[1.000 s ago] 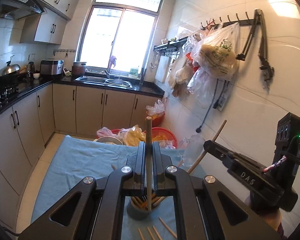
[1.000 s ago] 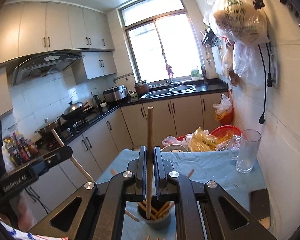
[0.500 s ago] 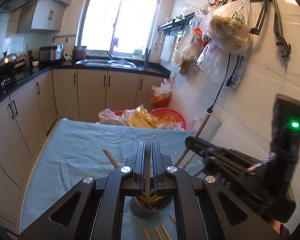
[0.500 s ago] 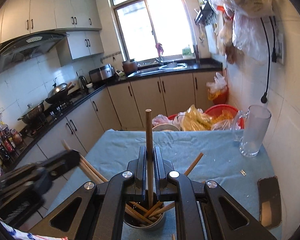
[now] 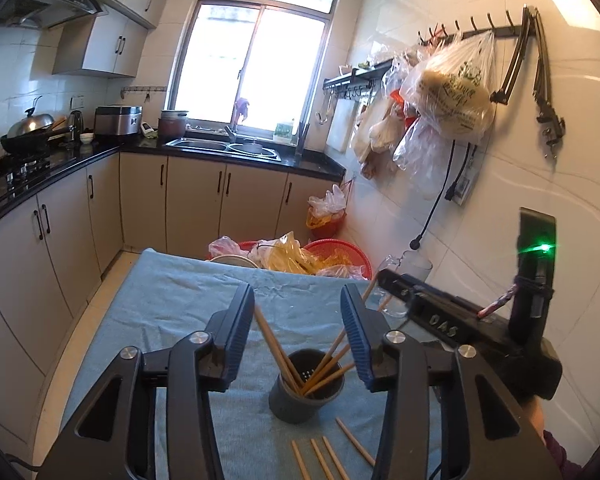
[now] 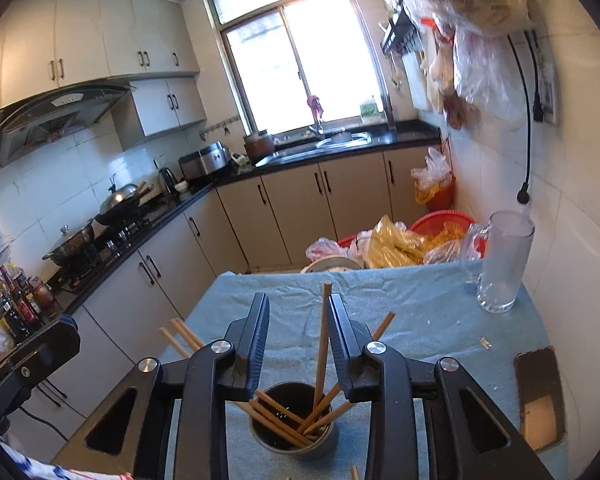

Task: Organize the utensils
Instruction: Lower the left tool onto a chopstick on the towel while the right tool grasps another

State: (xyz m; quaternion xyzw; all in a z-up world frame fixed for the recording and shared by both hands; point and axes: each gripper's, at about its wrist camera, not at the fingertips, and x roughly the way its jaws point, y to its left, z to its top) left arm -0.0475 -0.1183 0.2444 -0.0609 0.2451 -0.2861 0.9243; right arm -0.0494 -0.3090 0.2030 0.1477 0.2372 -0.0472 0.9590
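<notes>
I have both grippers over the dark holder (image 5: 306,386), which stands near the cloth-covered table's (image 5: 172,300) near edge. The left gripper (image 5: 298,332) is opening, its jaws clear of the chopsticks. The right gripper (image 6: 298,338) is opening too; one upright chopstick (image 6: 323,336) stands loose between its jaws. Several chopsticks are in; four loose chopsticks (image 5: 332,450) remain on the cloth beside the holder.

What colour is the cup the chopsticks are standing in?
Dark grey. The chopstick cup shows best in the left wrist view, standing on the blue cloth.
</notes>
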